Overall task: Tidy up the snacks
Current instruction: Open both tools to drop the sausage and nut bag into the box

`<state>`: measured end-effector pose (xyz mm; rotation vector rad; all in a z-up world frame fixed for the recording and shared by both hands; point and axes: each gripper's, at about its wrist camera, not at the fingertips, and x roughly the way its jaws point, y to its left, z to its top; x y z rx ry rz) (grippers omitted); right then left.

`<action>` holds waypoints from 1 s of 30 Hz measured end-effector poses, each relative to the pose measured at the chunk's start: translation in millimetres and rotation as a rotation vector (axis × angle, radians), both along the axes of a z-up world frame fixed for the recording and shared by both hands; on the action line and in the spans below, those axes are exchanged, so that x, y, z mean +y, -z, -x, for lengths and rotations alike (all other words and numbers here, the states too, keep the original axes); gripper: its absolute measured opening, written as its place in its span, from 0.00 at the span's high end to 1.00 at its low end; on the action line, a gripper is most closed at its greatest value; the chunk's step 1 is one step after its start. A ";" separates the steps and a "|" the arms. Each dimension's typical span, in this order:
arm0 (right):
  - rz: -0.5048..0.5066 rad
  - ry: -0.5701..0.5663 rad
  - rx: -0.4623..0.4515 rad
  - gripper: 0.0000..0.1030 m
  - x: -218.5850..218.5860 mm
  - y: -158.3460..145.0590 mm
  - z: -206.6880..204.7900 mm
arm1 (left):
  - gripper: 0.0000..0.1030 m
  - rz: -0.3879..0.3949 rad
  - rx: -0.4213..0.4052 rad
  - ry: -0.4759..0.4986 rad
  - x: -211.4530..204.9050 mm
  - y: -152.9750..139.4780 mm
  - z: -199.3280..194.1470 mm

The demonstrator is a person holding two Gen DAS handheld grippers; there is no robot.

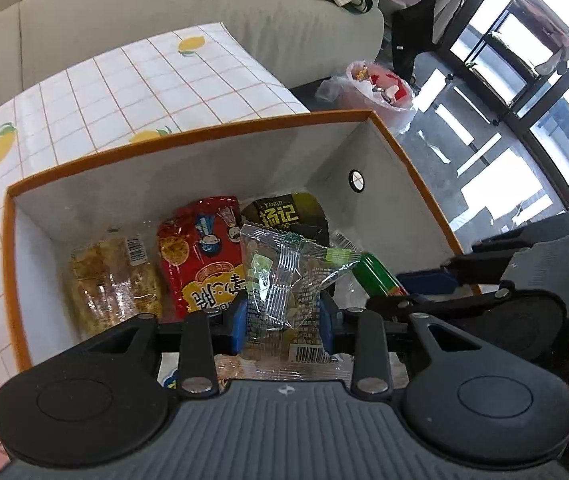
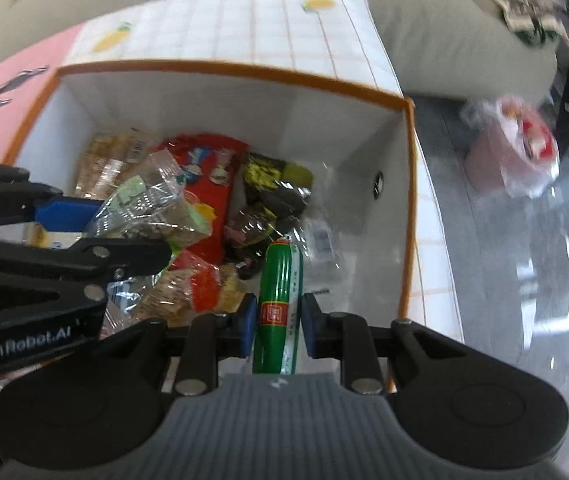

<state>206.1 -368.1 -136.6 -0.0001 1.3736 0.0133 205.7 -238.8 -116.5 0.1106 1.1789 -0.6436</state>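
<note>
Left gripper point(image 1: 283, 317) clamped on a clear snack packet point(image 1: 284, 280); right gripper point(image 2: 276, 320) clamped on a green sausage stick point(image 2: 278, 304). Both poised side by side over an orange-rimmed box point(image 2: 244, 70), with red point(image 1: 204, 256), dark point(image 1: 284, 212) and clear packets lying inside, ahead of the fingertips.

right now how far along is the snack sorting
Done: several packets already lie in the orange-rimmed box, including a red packet and a dark packet. In hand: the left gripper holds a clear packet, the right gripper a green sausage stick, both over the box. Left: releasing them.
</note>
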 end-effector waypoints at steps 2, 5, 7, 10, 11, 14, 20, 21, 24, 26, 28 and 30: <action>0.006 0.005 0.042 0.79 -1.9 6.3 -3.7 | 0.63 0.006 0.024 -0.005 -2.6 6.1 -3.5; 0.020 -0.012 0.075 0.79 -2.1 10.6 -5.7 | 0.63 0.021 0.057 -0.010 -3.8 12.6 -6.1; 0.021 -0.012 0.090 0.78 -5.4 11.8 -6.4 | 0.63 0.021 0.057 -0.011 -5.0 13.6 -6.4; 0.018 -0.024 0.084 0.76 -7.3 11.5 -5.8 | 0.63 0.033 0.061 -0.004 -3.9 12.2 -5.9; 0.012 -0.030 0.078 0.74 -7.6 10.6 -5.0 | 0.63 0.039 0.060 -0.001 -3.5 10.8 -5.5; -0.012 -0.025 0.038 0.68 -11.0 3.9 0.3 | 0.62 0.054 0.064 -0.009 0.0 7.8 -5.4; 0.019 -0.029 -0.183 0.64 -23.6 -38.0 22.4 | 0.62 0.110 0.112 -0.021 -6.9 4.3 -5.1; 0.043 -0.032 -0.238 0.64 -25.0 -47.4 27.4 | 0.62 0.103 0.113 -0.014 -11.2 5.3 -3.6; 0.041 -0.019 -0.307 0.64 -32.4 -62.4 35.8 | 0.62 0.075 0.118 0.002 -24.3 10.4 1.6; 0.013 -0.006 -0.292 0.64 -35.2 -60.1 37.2 | 0.62 0.072 0.137 0.004 -33.6 15.2 2.9; 0.015 0.009 -0.280 0.66 -37.2 -54.3 38.5 | 0.62 0.057 0.142 0.003 -40.8 20.3 6.0; 0.024 0.029 -0.284 0.65 -39.8 -50.2 39.5 | 0.62 0.052 0.151 -0.002 -44.8 27.8 8.6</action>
